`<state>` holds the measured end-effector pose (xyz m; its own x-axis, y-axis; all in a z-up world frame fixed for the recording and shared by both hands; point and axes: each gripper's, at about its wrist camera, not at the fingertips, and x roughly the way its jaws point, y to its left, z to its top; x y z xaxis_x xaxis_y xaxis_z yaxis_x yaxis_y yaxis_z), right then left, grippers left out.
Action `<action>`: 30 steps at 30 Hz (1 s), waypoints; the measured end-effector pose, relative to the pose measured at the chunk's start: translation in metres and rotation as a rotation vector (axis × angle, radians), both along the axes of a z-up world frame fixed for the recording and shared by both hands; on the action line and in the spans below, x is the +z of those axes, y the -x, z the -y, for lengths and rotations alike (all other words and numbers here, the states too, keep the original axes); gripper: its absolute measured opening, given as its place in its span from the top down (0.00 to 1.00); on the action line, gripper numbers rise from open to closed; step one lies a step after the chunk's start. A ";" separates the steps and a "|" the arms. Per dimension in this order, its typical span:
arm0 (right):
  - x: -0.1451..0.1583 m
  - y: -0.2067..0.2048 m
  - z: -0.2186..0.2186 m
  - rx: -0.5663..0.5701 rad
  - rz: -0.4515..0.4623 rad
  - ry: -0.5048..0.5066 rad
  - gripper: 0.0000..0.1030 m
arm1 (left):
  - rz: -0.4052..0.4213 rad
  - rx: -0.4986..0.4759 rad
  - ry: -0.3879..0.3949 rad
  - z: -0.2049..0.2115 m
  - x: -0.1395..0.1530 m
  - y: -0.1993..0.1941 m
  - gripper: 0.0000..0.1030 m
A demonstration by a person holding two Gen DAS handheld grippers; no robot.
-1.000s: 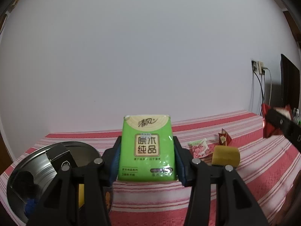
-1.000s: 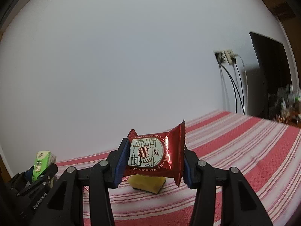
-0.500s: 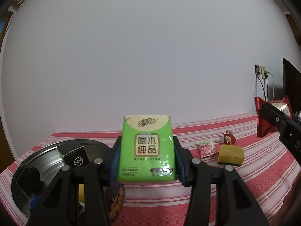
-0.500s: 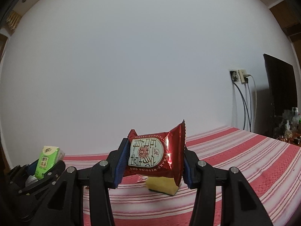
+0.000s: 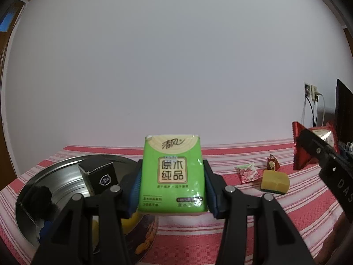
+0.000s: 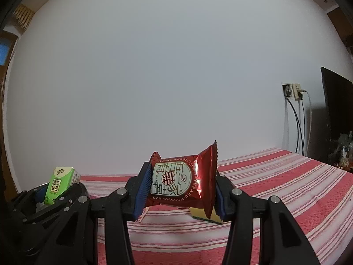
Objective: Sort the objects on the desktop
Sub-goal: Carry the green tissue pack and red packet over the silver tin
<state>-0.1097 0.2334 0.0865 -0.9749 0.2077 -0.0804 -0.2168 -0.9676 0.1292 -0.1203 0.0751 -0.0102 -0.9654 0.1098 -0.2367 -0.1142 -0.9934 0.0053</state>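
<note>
My left gripper is shut on a green tissue pack, held upright above the red striped tablecloth. To its left stands a round metal tin with a small black box inside. My right gripper is shut on a red foil snack packet, held off the table. The left wrist view has that packet at the right edge. In the right wrist view the tissue pack and left gripper sit at the far left.
A yellow sponge, a small pink candy bag and a tiny red wrapper lie on the cloth between the grippers. A snack bag lies under the left gripper. A wall socket with cables and a dark screen are at right.
Both grippers have drifted sideways with their loads still gripped. In the left wrist view the tin and the sponge have shifted right and the red packet has come further into sight.
</note>
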 end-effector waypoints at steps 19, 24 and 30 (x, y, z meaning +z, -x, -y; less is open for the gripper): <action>0.001 0.013 0.067 0.140 -0.001 -0.027 0.49 | -0.028 0.110 -0.024 0.058 0.010 -0.027 0.53; 0.001 0.021 0.099 0.227 -0.001 -0.037 0.49 | -0.023 0.197 -0.025 0.088 0.010 -0.028 0.53; 0.004 0.031 0.135 0.337 0.006 -0.038 0.49 | 0.018 0.291 -0.042 0.119 0.007 -0.020 0.53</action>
<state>-0.1411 0.0982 0.0902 -0.9888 -0.1232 -0.0846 0.1155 -0.9891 0.0910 -0.1007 -0.0434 -0.0031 -0.9533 -0.1613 -0.2553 0.1761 -0.9837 -0.0363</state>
